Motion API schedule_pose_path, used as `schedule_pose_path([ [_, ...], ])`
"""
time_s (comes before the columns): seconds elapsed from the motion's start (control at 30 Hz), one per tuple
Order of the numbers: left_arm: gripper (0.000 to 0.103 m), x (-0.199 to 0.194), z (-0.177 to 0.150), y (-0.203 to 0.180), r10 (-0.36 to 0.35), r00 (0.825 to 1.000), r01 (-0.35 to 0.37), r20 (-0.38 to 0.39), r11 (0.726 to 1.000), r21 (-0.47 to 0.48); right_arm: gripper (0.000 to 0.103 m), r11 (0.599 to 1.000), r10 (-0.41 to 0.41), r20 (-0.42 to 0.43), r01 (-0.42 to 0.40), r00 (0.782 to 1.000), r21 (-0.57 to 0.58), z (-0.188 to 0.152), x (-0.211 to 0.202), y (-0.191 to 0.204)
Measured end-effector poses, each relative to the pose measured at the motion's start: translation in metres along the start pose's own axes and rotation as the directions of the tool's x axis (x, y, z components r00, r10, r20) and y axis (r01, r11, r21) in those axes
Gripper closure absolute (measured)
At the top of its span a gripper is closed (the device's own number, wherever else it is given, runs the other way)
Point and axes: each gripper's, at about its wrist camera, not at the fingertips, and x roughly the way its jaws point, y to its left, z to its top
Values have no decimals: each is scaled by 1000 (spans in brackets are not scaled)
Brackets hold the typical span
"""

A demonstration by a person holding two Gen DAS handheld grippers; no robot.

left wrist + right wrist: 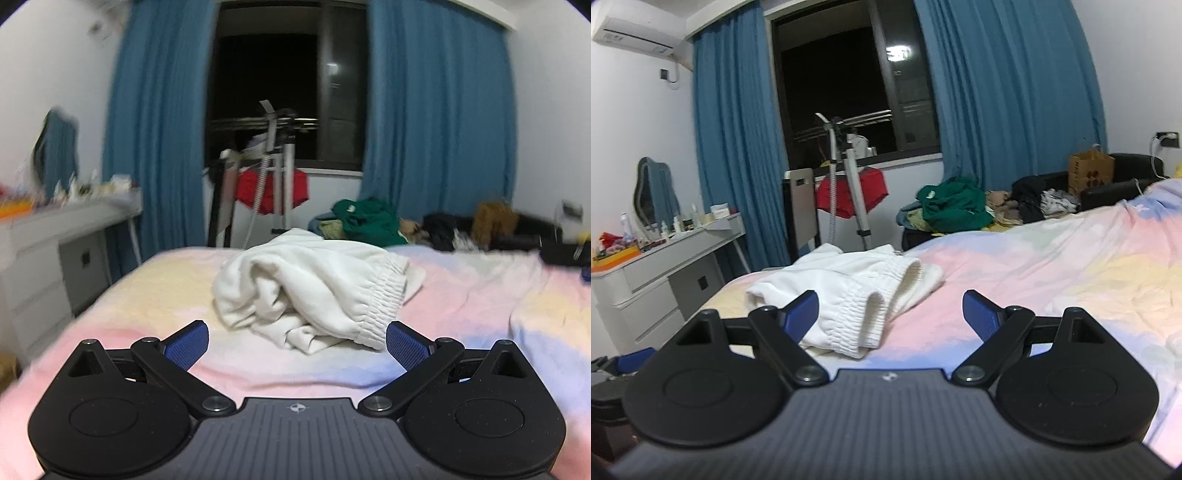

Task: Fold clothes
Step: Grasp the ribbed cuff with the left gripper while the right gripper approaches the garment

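Both tools hang spread wide and empty: the left tool [297, 345] just short of the crumpled white garment [314, 291], the right tool [890, 314] near its ribbed hem. The garment lies bunched on the pastel bed [147, 295]. Beyond it sits a green clothes pile [951, 205].

The brown paper bag [1091, 172] bears print too small to read.
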Motion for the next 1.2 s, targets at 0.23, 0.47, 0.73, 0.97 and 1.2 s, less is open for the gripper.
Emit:
schedule_pose_path([
  [0.23, 0, 71, -4, -50, 5, 999, 2, -33, 979, 206, 17, 997, -59, -24, 60, 998, 56, 4, 1, -26],
  [0.47, 2, 123, -20, -100, 15, 1000, -14, 2, 956, 293, 17, 986, -89, -59, 97, 994, 134, -3, 21, -55],
  [0.73, 12, 183, -17, -143, 174, 981, -191, 80, 919, 346, 17, 965, -113, -104, 134, 988, 224, -11, 44, -87],
  [0.97, 44, 218, 3, -151, 255, 965, -263, 69, 917, 301, 17, 951, -117, -127, 147, 985, 271, -19, 62, -100],
  [1.2, 92, 163, 24, -128, 207, 956, -263, 210, 921, 288, 17, 950, -75, -125, 108, 989, 292, -25, 73, -104],
])
